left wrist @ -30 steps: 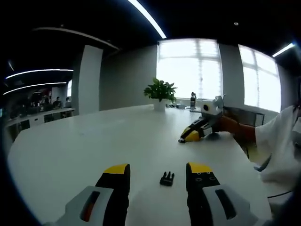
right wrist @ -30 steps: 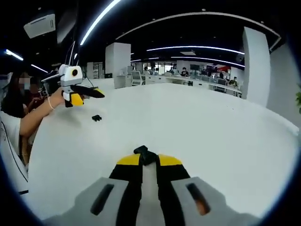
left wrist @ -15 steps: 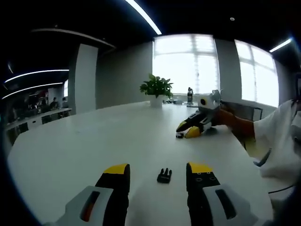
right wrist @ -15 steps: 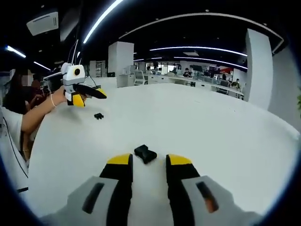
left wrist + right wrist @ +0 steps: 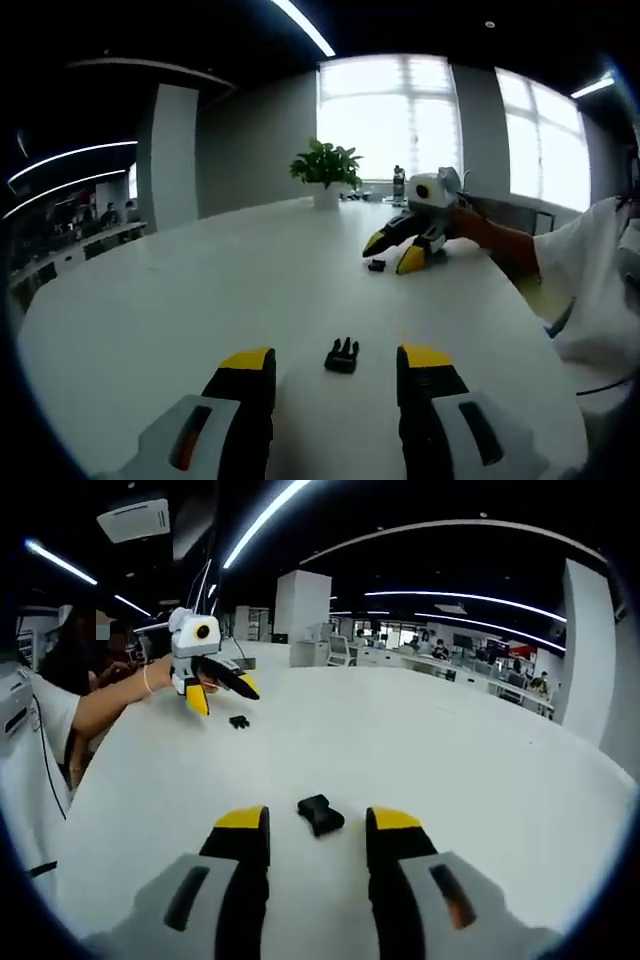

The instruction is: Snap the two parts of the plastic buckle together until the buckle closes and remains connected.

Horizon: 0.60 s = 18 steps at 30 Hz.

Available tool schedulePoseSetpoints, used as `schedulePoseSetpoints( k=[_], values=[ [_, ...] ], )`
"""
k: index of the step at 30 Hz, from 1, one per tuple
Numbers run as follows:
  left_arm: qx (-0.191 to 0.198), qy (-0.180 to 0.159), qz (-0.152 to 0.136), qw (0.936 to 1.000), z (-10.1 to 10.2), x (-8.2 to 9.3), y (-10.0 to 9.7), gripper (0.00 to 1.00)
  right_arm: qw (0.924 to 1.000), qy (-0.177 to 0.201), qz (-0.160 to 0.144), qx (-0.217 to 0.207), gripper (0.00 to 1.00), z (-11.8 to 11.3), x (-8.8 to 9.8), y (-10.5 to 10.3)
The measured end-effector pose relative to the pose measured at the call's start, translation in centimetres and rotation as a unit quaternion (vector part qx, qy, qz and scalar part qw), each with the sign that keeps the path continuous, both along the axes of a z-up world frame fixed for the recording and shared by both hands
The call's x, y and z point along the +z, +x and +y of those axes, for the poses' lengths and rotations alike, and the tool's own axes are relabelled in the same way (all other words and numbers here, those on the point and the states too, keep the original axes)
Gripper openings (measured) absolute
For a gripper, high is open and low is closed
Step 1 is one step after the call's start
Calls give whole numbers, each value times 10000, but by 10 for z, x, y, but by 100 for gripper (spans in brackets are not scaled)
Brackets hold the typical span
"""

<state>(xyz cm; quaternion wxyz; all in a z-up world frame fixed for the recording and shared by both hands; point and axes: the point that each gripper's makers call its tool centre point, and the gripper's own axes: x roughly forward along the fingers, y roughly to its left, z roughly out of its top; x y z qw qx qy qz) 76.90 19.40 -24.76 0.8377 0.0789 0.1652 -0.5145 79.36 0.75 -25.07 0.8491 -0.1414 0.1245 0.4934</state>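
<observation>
Left gripper view: left tongs (image 5: 338, 372) wide apart, nothing between the tips but bare white counter (image 5: 150, 310). Pronged buckle half (image 5: 342, 355) lies on counter just ahead of the tips, about centred in the gap, not touching either jaw. Further back, right tongs (image 5: 393, 252) come in from the right, held by a hand (image 5: 478, 228), jaws spread, tips low over counter w/ socket buckle half (image 5: 376, 265) lying between/just below them; can't tell if touching. White sleeve (image 5: 595, 290) at right edge. Potted plant (image 5: 325, 170) at far end of counter, in front of bright windows (image 5: 400, 120).

Right gripper view: right tongs (image 5: 318, 832) also wide, empty. Socket buckle half (image 5: 320, 814) on counter (image 5: 480, 770) just ahead of the tips, lying at an angle, clear of both jaws. Left tongs (image 5: 217, 688) upper left, held by a hand (image 5: 165, 673), jaws apart over the pronged buckle half (image 5: 239, 721), which sits on counter just beside their tips. The 2 halves well apart, not joined
</observation>
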Motion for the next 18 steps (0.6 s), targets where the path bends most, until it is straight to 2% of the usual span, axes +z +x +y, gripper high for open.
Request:
schedulePoseSetpoints(
  k=[5, 11, 15, 18],
  values=[
    [8, 112, 45, 9999, -3, -6, 0, 49, 9998, 62, 186, 79, 38, -2, -1, 3],
    [33, 228, 107, 9997, -3, -11, 2, 47, 9995, 80, 262, 181, 30, -4, -2, 1],
    [15, 183, 271, 9995, -6, -13, 2, 47, 9992, 58, 266, 279, 27, -2, -2, 0],
    [23, 228, 207, 9995, -5, -12, 4, 45, 9990, 50, 288, 328, 26, -2, -2, 0]
  ],
)
